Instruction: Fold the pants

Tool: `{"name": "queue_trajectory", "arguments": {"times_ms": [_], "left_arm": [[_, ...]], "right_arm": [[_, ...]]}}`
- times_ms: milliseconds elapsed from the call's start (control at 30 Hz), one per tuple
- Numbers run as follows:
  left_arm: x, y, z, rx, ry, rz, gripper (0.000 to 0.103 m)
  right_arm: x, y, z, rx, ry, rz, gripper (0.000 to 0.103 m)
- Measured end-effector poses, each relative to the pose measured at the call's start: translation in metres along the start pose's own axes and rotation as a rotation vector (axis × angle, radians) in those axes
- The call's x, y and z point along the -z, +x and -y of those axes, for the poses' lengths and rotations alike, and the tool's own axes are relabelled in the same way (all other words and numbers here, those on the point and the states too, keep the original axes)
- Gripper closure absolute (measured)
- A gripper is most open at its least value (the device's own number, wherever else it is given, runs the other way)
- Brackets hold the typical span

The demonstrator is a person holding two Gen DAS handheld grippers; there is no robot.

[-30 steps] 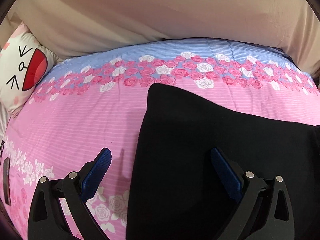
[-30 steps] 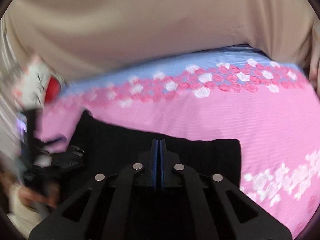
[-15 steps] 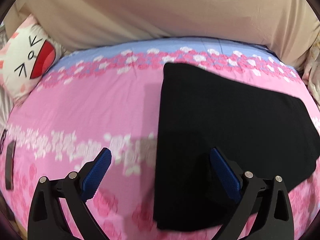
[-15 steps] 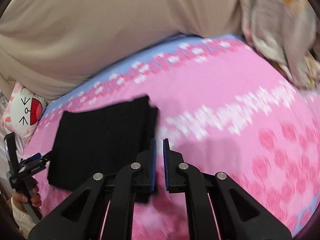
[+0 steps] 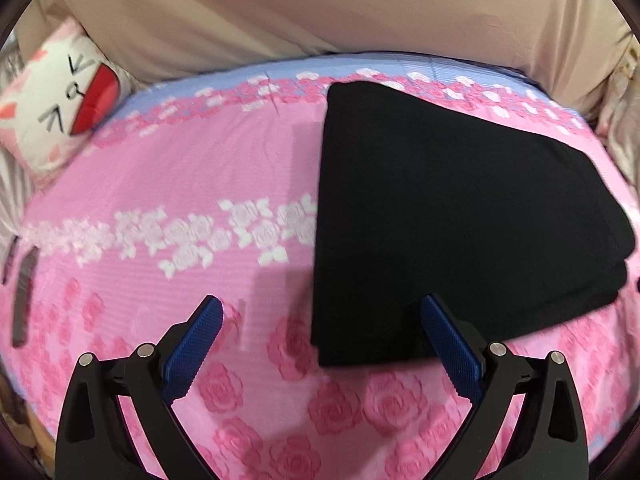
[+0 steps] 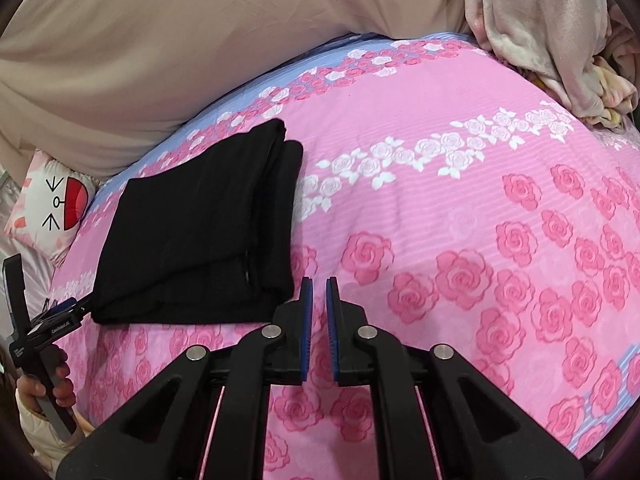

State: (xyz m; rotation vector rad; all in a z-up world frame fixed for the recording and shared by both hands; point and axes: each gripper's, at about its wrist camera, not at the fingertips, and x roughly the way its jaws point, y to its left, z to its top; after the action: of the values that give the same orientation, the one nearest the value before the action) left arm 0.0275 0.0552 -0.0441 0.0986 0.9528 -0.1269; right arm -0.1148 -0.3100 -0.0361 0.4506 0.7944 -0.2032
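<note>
The black pants [image 5: 460, 216] lie folded into a flat rectangle on the pink rose bedspread [image 5: 180, 184]. In the right wrist view the pants [image 6: 200, 224] lie to the left with stacked layers at their right edge. My left gripper [image 5: 320, 312] is open wide and empty, above the bedspread just short of the pants' near left corner. My right gripper [image 6: 318, 292] has a narrow gap between its blue pads and holds nothing, to the right of the pants' near corner. The left gripper also shows at the left edge of the right wrist view [image 6: 60, 312].
A white cat-face pillow [image 5: 60, 96] lies at the far left. A beige sheet [image 5: 320, 12] hangs behind the bed. A crumpled pale blanket [image 6: 552, 32] sits at the far right. Dark flat objects [image 5: 22, 300] lie at the bed's left edge.
Both grippers pulled back from the pants toward the bed's near edge. The right gripper, shut a second ago, has let go of the cloth and stands slightly parted.
</note>
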Motion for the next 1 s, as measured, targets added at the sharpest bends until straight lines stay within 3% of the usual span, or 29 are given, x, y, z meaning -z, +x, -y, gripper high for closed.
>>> {"name": "queue_trajectory", "arguments": {"times_ms": [100,167,200,233,433,700,733,767,833,900,1000], "left_arm": [[0.004,0.008,-0.019,0.182,-0.085,-0.075,0.005],[0.004,0.018,-0.039,0.297,-0.193,-0.123,0.005],[0.003,0.021,-0.048,0.339,-0.237,-0.127,0.005],[0.001,0.021,-0.055,0.371,-0.266,-0.113,0.005],[-0.017,0.035,-0.067,0.468,-0.358,-0.143,0.005],[-0.031,0.039,-0.028,0.357,-0.245,-0.125,0.009],[-0.031,0.039,-0.024,0.342,-0.227,-0.121,0.011],[-0.034,0.041,-0.019,0.335,-0.202,-0.113,0.019],[-0.034,0.038,-0.012,0.337,-0.177,-0.108,0.046],[-0.033,0.029,-0.014,0.354,-0.172,-0.092,0.069],[-0.028,0.005,-0.015,0.362,-0.148,-0.071,0.076]], "right_arm": [[0.005,-0.004,0.001,-0.001,0.001,0.002,0.094],[0.007,-0.007,0.003,-0.004,0.003,0.007,0.069],[0.007,-0.011,0.003,-0.013,0.009,0.019,0.04],[0.007,-0.015,0.002,-0.02,0.006,0.039,0.03],[-0.001,-0.012,-0.012,-0.141,-0.007,0.027,0.028],[-0.01,0.038,-0.026,-0.216,0.027,-0.085,0.025],[-0.011,0.045,-0.031,-0.219,0.016,-0.088,0.031],[-0.011,0.049,-0.035,-0.217,0.005,-0.08,0.042],[-0.013,0.053,-0.045,-0.156,-0.041,-0.065,0.073],[-0.017,0.04,-0.049,-0.19,-0.044,-0.059,0.078],[-0.017,0.014,-0.053,-0.218,-0.067,-0.05,0.08]]}}
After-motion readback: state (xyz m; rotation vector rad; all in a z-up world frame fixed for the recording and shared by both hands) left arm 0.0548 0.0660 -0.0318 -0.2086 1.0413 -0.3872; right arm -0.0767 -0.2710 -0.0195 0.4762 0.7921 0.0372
